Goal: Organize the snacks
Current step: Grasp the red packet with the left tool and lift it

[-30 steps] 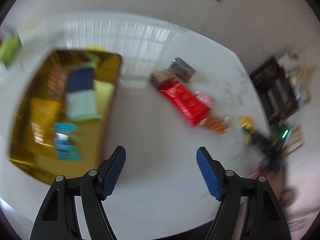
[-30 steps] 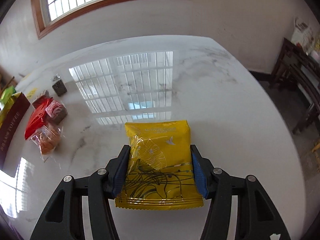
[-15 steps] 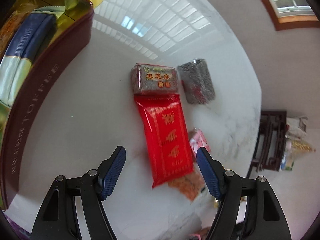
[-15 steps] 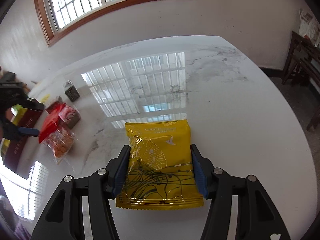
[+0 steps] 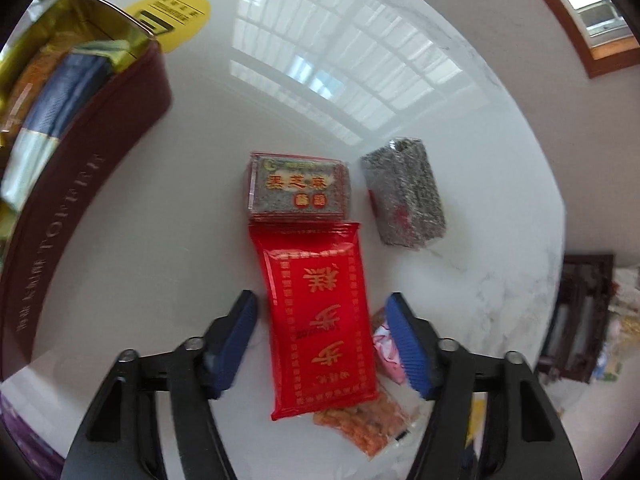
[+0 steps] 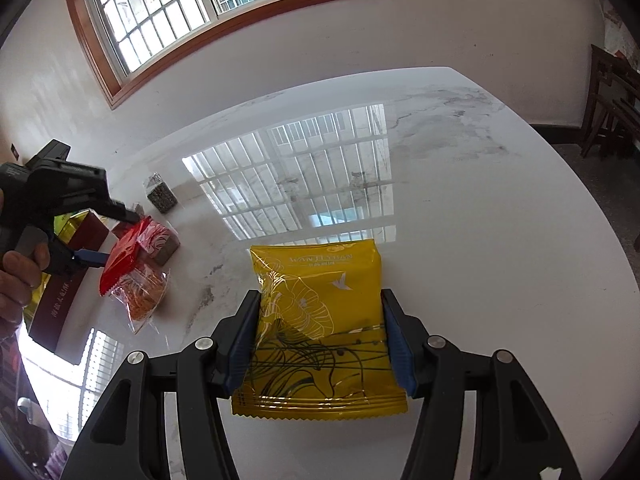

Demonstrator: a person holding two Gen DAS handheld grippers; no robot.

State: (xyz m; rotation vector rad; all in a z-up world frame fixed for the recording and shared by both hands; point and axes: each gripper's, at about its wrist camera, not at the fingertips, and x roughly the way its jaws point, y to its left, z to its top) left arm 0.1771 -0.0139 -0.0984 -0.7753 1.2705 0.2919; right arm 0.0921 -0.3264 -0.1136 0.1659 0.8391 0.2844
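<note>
A red packet point(image 5: 316, 280) with gold characters lies flat on the white marble table point(image 5: 160, 260). My left gripper point(image 5: 320, 304) points down over it with a blue pad on either side. Its jaws are closing, and a small gap still shows at both edges of the packet. The right wrist view shows that left gripper point(image 6: 120, 238), held by a hand, at the red packet point(image 6: 124, 256). My right gripper point(image 6: 320, 298) is shut on a yellow packet point(image 6: 320, 340), held just above the table.
A maroon tin point(image 5: 80, 184) with gold lining holds several snacks at left. A brown sesame packet point(image 5: 298, 188), a grey speckled packet point(image 5: 404, 198), a pink sweet point(image 5: 386, 350) and an orange snack bag point(image 5: 360, 420) surround the red one. Dark wooden furniture point(image 5: 576, 320) stands beyond the table edge.
My left gripper swung from above the tin to the snack pile, came down over the red packet, and its jaws narrowed. The right gripper kept its hold on the yellow packet.
</note>
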